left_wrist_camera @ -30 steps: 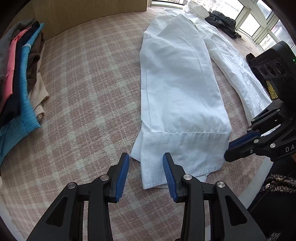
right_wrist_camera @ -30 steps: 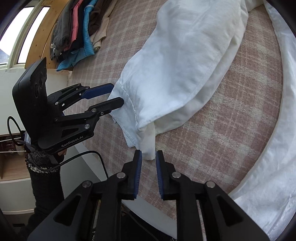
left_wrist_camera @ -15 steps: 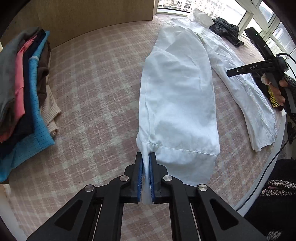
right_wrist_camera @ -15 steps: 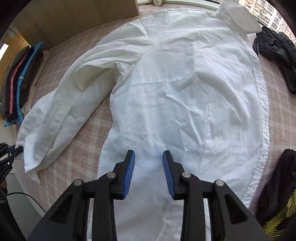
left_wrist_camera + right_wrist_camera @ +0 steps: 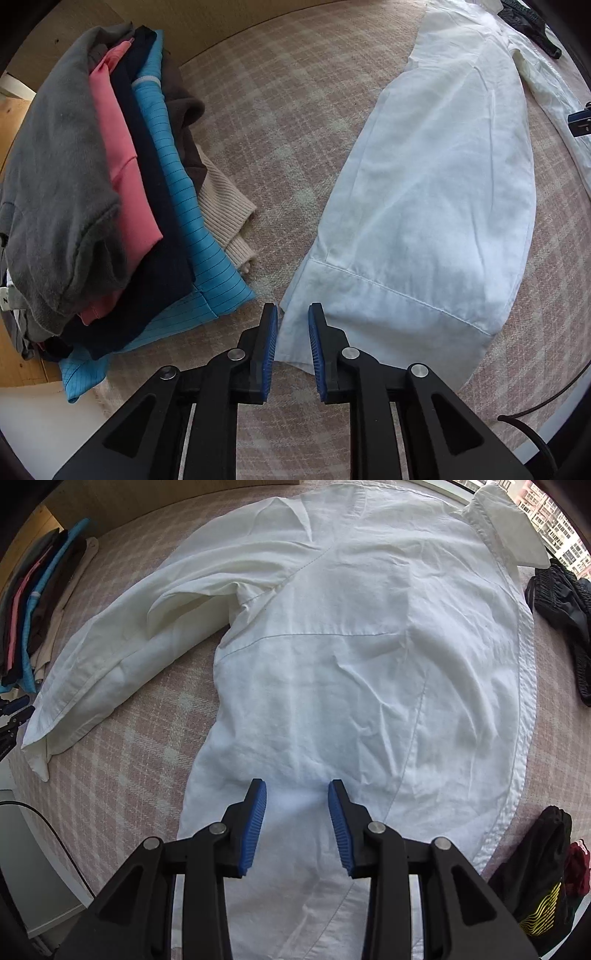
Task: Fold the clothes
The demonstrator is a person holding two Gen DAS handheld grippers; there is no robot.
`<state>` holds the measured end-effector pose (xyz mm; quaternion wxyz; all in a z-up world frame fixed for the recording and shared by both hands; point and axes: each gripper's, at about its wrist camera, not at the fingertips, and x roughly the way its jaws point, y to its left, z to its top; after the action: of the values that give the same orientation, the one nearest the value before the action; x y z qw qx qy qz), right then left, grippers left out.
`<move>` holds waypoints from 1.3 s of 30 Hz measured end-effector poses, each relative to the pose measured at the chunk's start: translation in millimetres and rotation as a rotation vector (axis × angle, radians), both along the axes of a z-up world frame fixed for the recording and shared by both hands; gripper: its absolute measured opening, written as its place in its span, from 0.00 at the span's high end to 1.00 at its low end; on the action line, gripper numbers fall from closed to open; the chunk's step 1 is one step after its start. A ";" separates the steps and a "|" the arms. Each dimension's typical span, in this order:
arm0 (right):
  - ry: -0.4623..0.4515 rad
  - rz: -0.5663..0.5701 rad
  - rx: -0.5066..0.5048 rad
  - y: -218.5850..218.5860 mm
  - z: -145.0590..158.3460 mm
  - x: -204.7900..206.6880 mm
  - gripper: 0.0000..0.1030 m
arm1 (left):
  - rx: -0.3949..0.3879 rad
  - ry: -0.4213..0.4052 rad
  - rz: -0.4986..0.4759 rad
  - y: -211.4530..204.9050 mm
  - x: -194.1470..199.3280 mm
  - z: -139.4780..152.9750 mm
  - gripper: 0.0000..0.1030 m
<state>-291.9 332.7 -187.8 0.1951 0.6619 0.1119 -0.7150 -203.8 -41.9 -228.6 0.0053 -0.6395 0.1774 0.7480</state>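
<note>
Left wrist: left gripper (image 5: 291, 345) opening, freeing sleeve cuff (image 5: 369, 317); right gripper (image 5: 296, 823) opening, empty.

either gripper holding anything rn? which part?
Nothing held. Left gripper is opening, the sleeve cuff loose between its pads. Right gripper is opening above the shirt.

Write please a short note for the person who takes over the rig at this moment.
Left gripper: fingers opening, cuff corner of the sleeve between them, not pinched.
Right gripper: fingers opening, above the lower part of the white shirt, holding nothing.
Shirt lies spread flat on the checked cover; folded stack lies beside it.
Done: shirt spread, sleeve laid out.
Left: fold sleeve in, fold body, stack it.
</note>
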 end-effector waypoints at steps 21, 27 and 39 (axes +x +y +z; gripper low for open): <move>-0.064 -0.060 -0.293 -76.7 7.1 -73.8 0.66 | 0.138 0.027 -0.218 83.0 2.5 20.8 0.83; -0.081 -0.076 -0.363 -82.4 15.8 -78.8 0.61 | 0.161 0.066 -0.210 67.3 4.1 50.1 0.80; -0.127 -0.178 -0.459 -81.3 9.3 -87.5 0.61 | 0.139 0.024 -0.231 89.8 18.1 31.8 0.84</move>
<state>-379.4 251.5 -178.5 0.2832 0.6511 -0.1243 -0.6931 -185.7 47.9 -196.8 0.1336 -0.6039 0.1978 0.7604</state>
